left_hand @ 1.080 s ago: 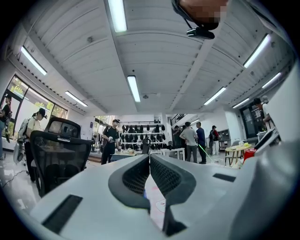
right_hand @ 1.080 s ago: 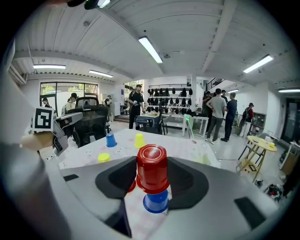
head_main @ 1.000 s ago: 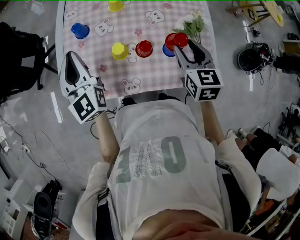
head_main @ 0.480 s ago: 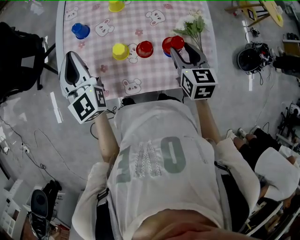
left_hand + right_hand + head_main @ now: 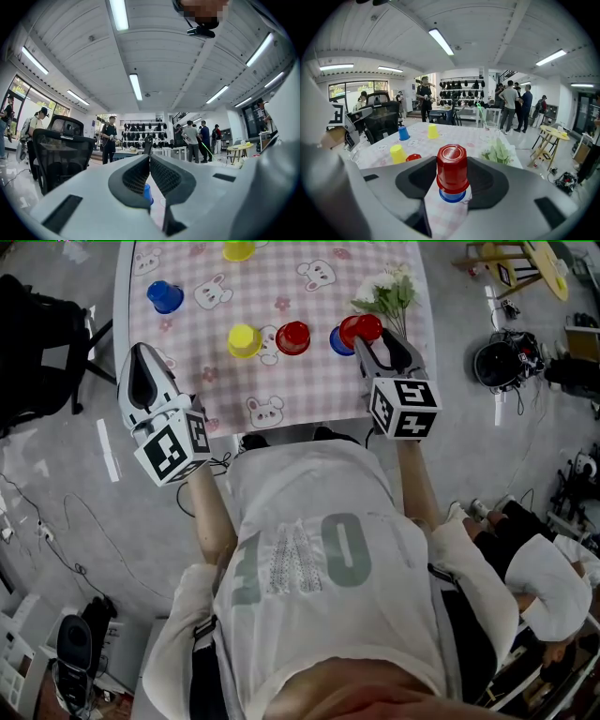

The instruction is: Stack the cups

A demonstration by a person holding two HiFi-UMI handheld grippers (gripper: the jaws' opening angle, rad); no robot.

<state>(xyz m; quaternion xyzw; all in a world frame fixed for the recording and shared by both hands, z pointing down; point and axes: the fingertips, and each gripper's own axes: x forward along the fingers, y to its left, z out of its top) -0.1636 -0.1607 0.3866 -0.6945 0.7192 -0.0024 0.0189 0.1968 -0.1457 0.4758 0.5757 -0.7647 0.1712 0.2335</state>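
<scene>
Nudged rightward, right gripper [image 5: 453,183] pinches upright, mouth-down red cup [image 5: 452,169], seemingly atop blue cup [image 5: 452,196].

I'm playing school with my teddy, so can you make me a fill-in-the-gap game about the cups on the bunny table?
The held cup in the right gripper is ____.
The lower cup peeking out under it is ____.
The table holds ____ yellow cups.
The left gripper has its fingers ____.
Missing words: red, blue, two, shut.
</scene>
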